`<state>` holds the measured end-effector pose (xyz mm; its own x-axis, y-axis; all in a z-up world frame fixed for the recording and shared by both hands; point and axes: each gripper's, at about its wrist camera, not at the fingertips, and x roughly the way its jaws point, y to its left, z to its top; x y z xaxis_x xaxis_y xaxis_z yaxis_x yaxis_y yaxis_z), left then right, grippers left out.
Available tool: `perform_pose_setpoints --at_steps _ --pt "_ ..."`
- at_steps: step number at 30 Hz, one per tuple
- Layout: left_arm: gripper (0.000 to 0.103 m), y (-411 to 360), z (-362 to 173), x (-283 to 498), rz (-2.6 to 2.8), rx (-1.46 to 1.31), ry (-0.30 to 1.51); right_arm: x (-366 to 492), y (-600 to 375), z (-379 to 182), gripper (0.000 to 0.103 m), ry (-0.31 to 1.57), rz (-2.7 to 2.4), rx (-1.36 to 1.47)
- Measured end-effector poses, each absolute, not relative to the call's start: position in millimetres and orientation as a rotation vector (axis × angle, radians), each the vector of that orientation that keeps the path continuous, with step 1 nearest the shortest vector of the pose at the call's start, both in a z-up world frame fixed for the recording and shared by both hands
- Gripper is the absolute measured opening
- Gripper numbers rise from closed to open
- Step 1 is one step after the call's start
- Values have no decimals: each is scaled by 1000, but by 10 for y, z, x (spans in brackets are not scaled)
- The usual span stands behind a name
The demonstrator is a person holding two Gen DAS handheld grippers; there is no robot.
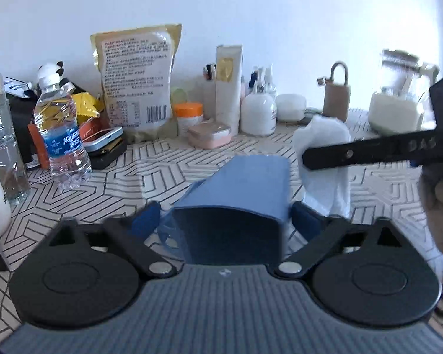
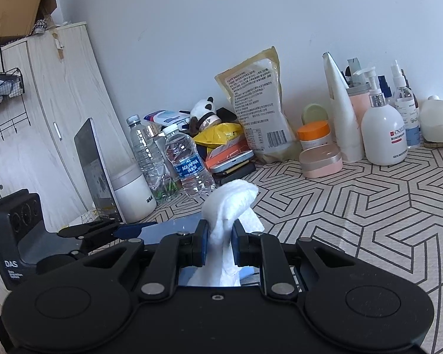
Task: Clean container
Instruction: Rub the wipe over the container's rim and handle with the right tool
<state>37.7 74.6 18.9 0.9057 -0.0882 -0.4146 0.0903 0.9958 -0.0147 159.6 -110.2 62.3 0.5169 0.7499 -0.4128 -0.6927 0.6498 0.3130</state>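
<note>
the desk (image 1: 192, 159), covered in a geometric line pattern, carries bottles and toiletries along the wall. above it the left tongs (image 1: 224, 215) are pressed against the two sides of the blue container (image 1: 245, 194), holding it off the surface. its long axis runs away from the left camera and slightly up, with the open mouth facing back toward that camera. the right tongs (image 2: 218, 242) are pinching a white tissue wad (image 2: 230, 203), which hangs just beside the container's right side, outside it. judging by this, wiping inside the mouth is not yet shown; most of the cleaning seems left.
</note>
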Motion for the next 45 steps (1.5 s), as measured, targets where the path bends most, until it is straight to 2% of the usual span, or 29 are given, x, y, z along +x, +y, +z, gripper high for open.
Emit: perform_pose_setpoints --at_steps 12,18,26,27,36,45 --pt "80 490 181 254 -212 92 419 1530 -1132 685 22 502 868 113" --pt "81 474 170 238 -216 93 411 1445 -975 666 22 504 910 21" --pt "82 450 167 228 -208 105 413 1396 -923 664 22 544 1052 50" --pt "82 449 167 227 -208 105 413 1396 -920 664 18 543 1047 45" --pt "82 402 168 218 -200 108 413 1401 -934 694 18 494 884 -58" --pt "82 368 168 204 -189 121 412 1271 -781 700 18 506 1064 -96"
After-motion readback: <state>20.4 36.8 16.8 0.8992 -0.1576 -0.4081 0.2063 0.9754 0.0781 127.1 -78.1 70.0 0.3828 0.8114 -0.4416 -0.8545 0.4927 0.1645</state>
